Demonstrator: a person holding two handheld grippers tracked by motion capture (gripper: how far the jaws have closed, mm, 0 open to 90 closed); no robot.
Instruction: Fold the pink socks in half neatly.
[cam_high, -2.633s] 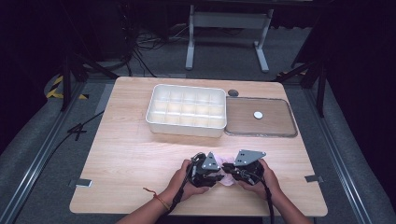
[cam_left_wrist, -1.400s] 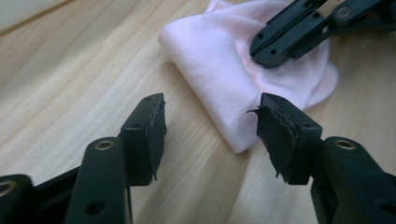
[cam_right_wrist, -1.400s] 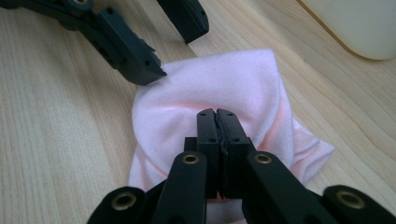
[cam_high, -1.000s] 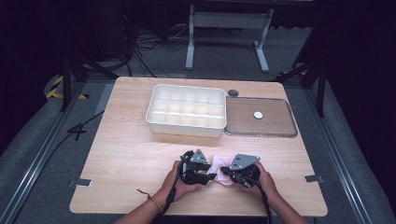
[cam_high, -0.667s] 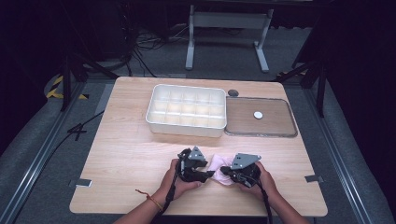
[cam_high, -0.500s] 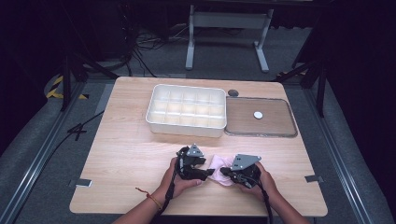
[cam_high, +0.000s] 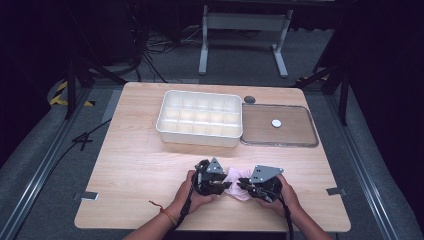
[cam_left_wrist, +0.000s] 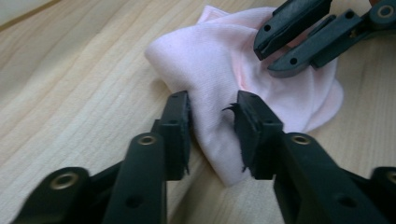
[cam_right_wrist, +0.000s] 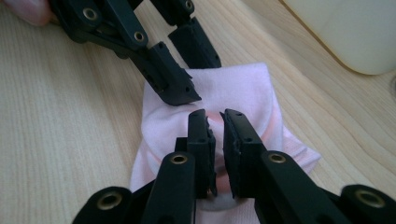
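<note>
The pink cloth (cam_high: 239, 178) was a small piece of soft, pale pink knit fabric, bunched and folded over on itself into a rounded heap with loose flaps spreading at its edges. It lay on the wood directly between the left gripper (cam_high: 223, 184) and the right gripper (cam_high: 242, 186), touching both. In the left gripper view, a raised fold of the cloth (cam_left_wrist: 219, 107) stood between that gripper's jaws, which had just been closing around it, the near edge hanging below their tips. In the right gripper view, the cloth (cam_right_wrist: 233, 88) bulged ahead of that gripper's nearly closed jaws, a thin pinch of it sitting in the narrow gap.
</note>
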